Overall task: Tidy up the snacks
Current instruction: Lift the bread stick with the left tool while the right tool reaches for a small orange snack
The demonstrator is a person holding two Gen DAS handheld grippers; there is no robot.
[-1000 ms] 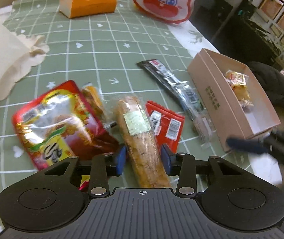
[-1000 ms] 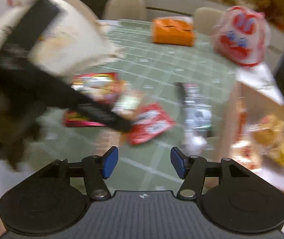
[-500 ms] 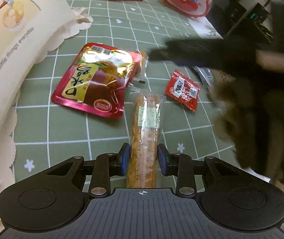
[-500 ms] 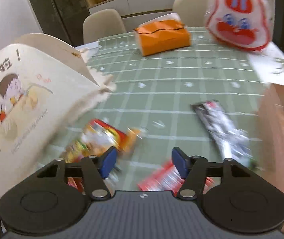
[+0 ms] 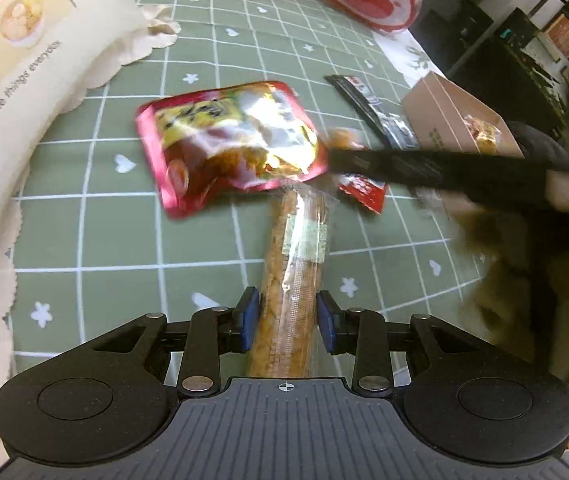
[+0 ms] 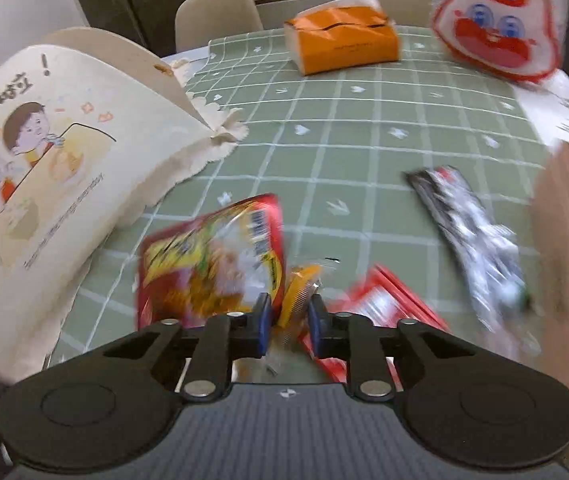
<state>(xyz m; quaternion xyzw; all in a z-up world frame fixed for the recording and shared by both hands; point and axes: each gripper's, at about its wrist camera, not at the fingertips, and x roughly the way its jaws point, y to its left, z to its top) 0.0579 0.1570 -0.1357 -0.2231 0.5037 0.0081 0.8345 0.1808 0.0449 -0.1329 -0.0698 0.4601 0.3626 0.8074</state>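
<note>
Judging from what lies where, the sorting is barely underway: the cardboard box point(image 5: 436, 114) at the table's right edge holds only a wrapped snack or so, as far as the left wrist view shows, while most packets are still loose on the green check tablecloth point(image 5: 96, 232).

Left gripper point(image 5: 287, 322) has its blue pads closed on the near end of the long biscuit stick pack point(image 5: 298, 256), which runs away from the cam toward the table's middle, far end tucked just under the red foil pouch point(image 5: 228, 146). Pack looks gripped but not yet lifted clear; can't tell for sure.

Right gripper point(image 6: 289, 322) has just snapped closed w/ a small orange-yellow wrapper point(image 6: 298, 294) pinched between the pads, right beside the red pouch's corner. In the left view its black fingers reach across to that same spot. Image is motion-blurred, so whether the pouch edge is also caught is unclear.

Still to go, approx: red pouch, small red sachet point(image 6: 380, 308), black-and-silver stick pack point(image 6: 472, 232) lying near the box, plus the two items now in hand. Tissue box point(image 6: 342, 42), bunny-face bag point(image 6: 498, 26) and cream cartoon bag point(image 6: 44, 168) sit apart; unclear if they belong to the job.
</note>
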